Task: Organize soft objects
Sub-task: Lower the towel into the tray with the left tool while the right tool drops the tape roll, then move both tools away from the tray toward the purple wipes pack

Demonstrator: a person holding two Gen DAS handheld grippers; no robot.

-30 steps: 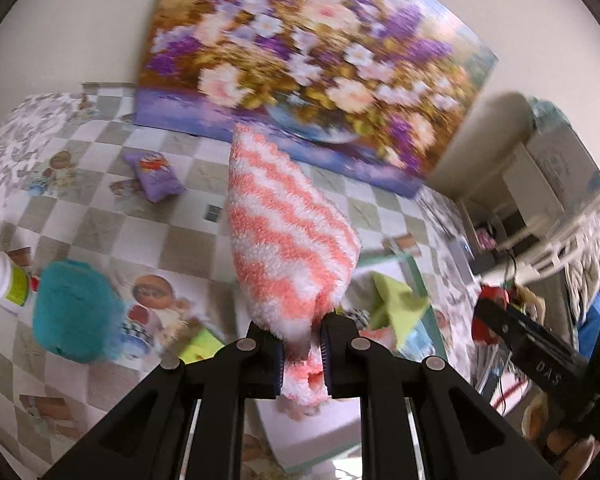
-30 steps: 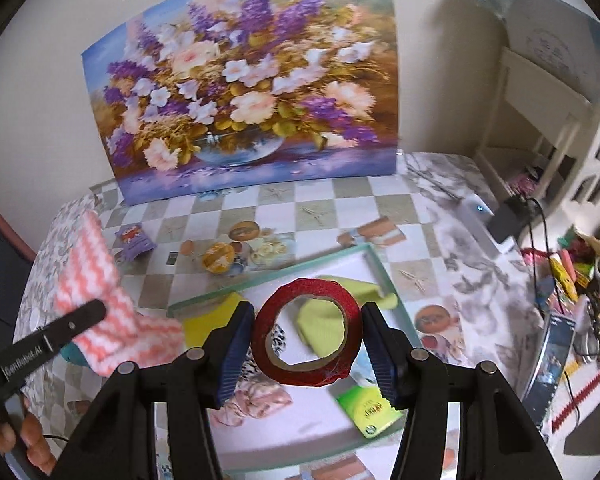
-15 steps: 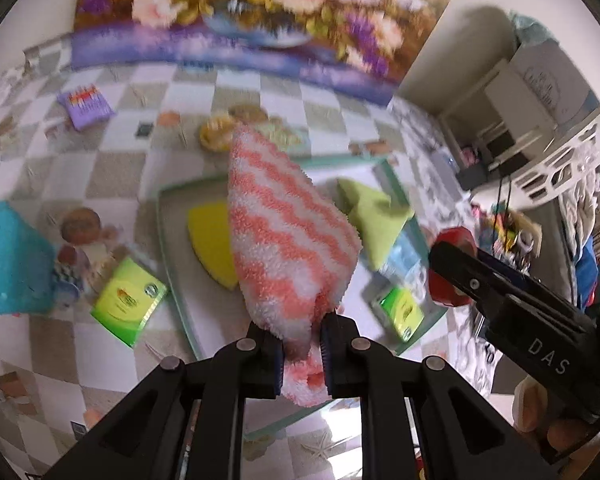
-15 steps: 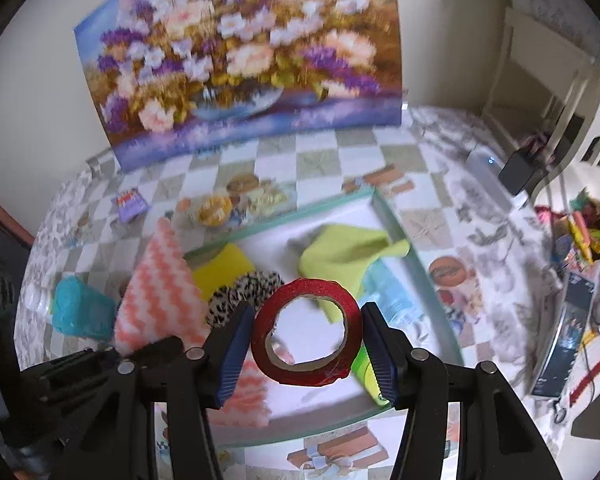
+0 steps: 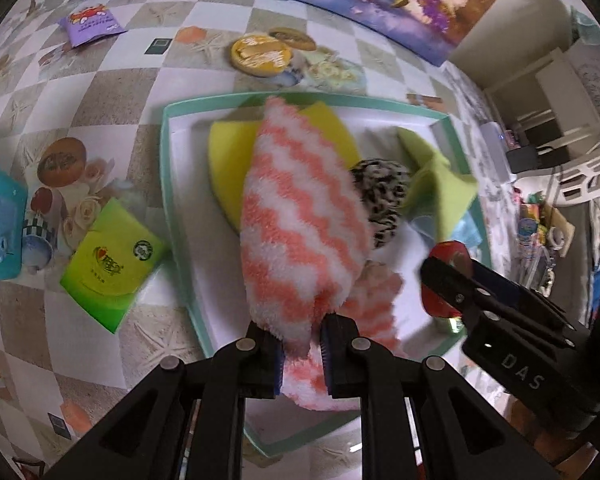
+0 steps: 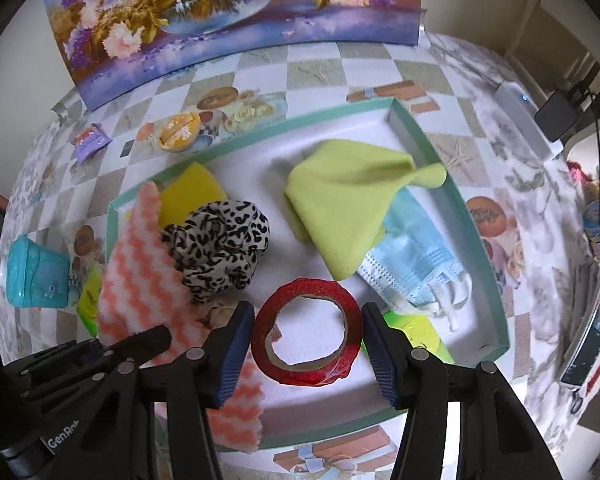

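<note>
Placing step, above the teal tray [image 5: 168, 184]: left hand-held gripper [image 5: 302, 354] clamping zigzag cloth [image 5: 300, 220], right hand-held gripper [image 6: 306, 342] half-open around red tape roll [image 6: 305, 330]. Next, probably: lower, release inside.

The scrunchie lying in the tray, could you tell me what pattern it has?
The scrunchie has a black-and-cream leopard print, clearest in the right wrist view.

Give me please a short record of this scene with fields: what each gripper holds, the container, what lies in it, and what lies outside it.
left gripper: shut on pink-and-white fuzzy cloth
right gripper: shut on red tape roll
container: teal-rimmed white tray
in tray: yellow sponge, leopard scrunchie, green cloth, blue face mask
outside tray: green packet, purple packet
</note>
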